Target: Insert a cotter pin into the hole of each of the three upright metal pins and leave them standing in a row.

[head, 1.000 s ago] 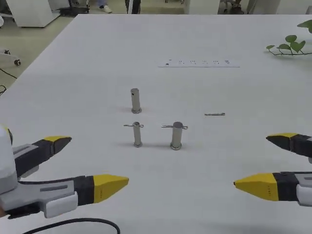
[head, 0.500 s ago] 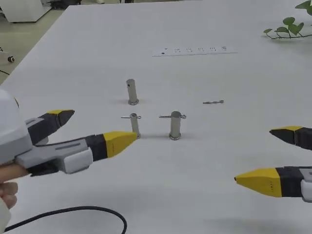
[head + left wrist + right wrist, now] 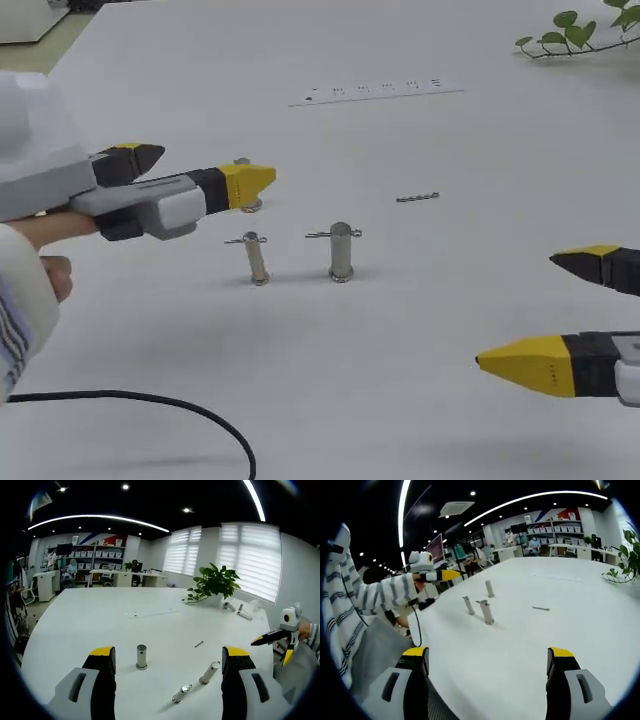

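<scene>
back pin (image 3: pixel 141 657): silver, upright, behind the other two | front-left pin (image 3: pixel 257 262): thinner, upright, cotter pin (image 3: pixel 245 240) through its top | front-right pin (image 3: pixel 341 254): thicker, upright, second cotter pin (image 3: pixel 333 234) through its top | loose cotter pin (image 3: pixel 417 197): lying flat, apart, right of the pins

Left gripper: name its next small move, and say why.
Probably ease the open left gripper forward and close on the bare short grey metal pin ahead of its jaws: that pin lacks a cotter pin, the two nearer pins have theirs, and a thin loose cotter pin lies spare.
</scene>
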Available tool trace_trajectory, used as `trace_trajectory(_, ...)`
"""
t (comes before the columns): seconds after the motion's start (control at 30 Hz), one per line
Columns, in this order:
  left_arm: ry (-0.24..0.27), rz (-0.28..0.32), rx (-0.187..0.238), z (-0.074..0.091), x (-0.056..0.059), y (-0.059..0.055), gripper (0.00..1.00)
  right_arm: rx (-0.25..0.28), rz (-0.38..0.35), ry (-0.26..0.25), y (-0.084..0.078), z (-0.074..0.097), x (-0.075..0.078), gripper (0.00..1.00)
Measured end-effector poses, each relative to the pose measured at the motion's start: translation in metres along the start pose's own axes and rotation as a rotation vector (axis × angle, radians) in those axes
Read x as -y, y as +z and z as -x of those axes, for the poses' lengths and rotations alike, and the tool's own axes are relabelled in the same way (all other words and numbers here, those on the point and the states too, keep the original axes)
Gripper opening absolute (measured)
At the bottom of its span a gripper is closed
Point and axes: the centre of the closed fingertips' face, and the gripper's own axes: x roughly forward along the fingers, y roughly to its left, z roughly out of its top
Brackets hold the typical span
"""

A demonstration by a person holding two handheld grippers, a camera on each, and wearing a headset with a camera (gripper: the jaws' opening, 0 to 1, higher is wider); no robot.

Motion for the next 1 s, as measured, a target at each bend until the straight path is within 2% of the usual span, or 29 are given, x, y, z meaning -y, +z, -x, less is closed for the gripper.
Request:
trace_trajectory(0.1,-0.003,-0.021,-0.043,-0.016,-0.006,-0.005,0.85,0.002,-0.006,-0.007,-0.001,0.002,0.001,0.99)
trace_trajectory(0.17,0.0,-0.02,-0.051,-0.023,-0.01,-0.005,0.84,0.006,-0.01,-0.014,-0.002,0.003,0.003,0.99)
trace_trajectory(0.3,0.009,-0.01,-0.096,-0.037,-0.021,-0.012,0.76,0.006,-0.03,-0.024,-0.005,0.004,0.006,0.98)
trace_trajectory(0.43,0.022,-0.051,-0.158,-0.049,-0.032,-0.021,0.7,0.008,-0.041,-0.031,-0.007,0.005,0.008,0.98)
trace_trajectory(0.57,0.034,-0.061,-0.184,-0.059,-0.041,-0.025,0.54,0.009,-0.051,-0.037,-0.009,0.006,0.009,0.97)
trace_trajectory(0.63,0.042,-0.068,-0.216,-0.063,-0.045,-0.031,0.51,0.008,-0.055,-0.04,-0.009,0.007,0.01,0.97)
trace_trajectory(0.7,0.044,-0.063,-0.246,-0.066,-0.047,-0.037,0.51,0.009,-0.059,-0.044,-0.01,0.008,0.011,0.97)
trace_trajectory(0.87,0.049,-0.068,-0.275,-0.073,-0.051,-0.045,0.44,0.002,-0.063,-0.053,-0.012,0.009,0.012,0.96)
trace_trajectory(0.93,0.053,-0.046,-0.298,-0.074,-0.053,-0.05,0.39,-0.004,-0.069,-0.054,-0.014,0.01,0.013,0.96)
trace_trajectory(1.0,0.043,-0.059,-0.3,-0.077,-0.051,-0.052,0.33,-0.004,-0.071,-0.054,-0.014,0.01,0.012,0.96)
